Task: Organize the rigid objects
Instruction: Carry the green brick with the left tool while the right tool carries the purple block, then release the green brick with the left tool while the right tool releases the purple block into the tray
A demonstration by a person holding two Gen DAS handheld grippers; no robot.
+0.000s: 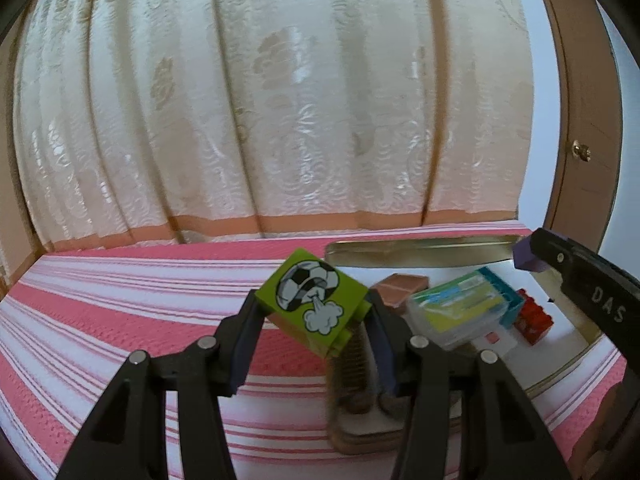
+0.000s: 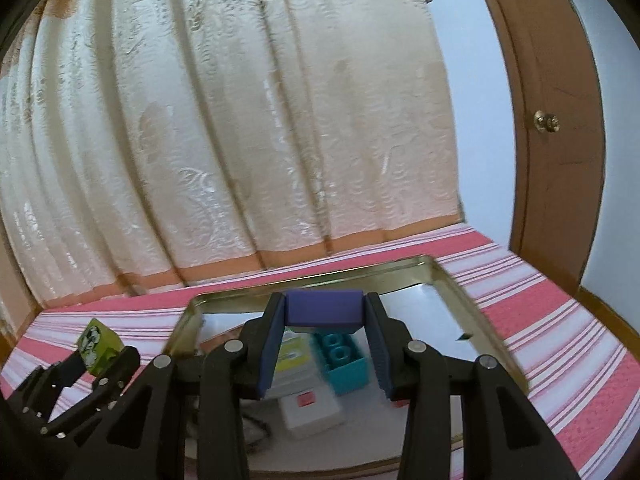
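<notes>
Here, left gripper [image 1: 316,320] clamped a green football block [image 1: 314,292]; right gripper [image 2: 325,320] clamped a purple block [image 2: 323,307] over the tin tray [image 2: 476,312]. Possibly risked knocking the teal brick [image 2: 344,360] if lowered carelessly.

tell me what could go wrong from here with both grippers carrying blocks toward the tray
1. The green soccer block sits tilted between the left gripper pads, gripped near a corner, so it could twist loose over the striped cloth.
2. The metal tray already holds a teal brick and a white box; the purple block in the right gripper could land on them and tumble.
3. Both grippers converge on the tray and might bump.
</notes>
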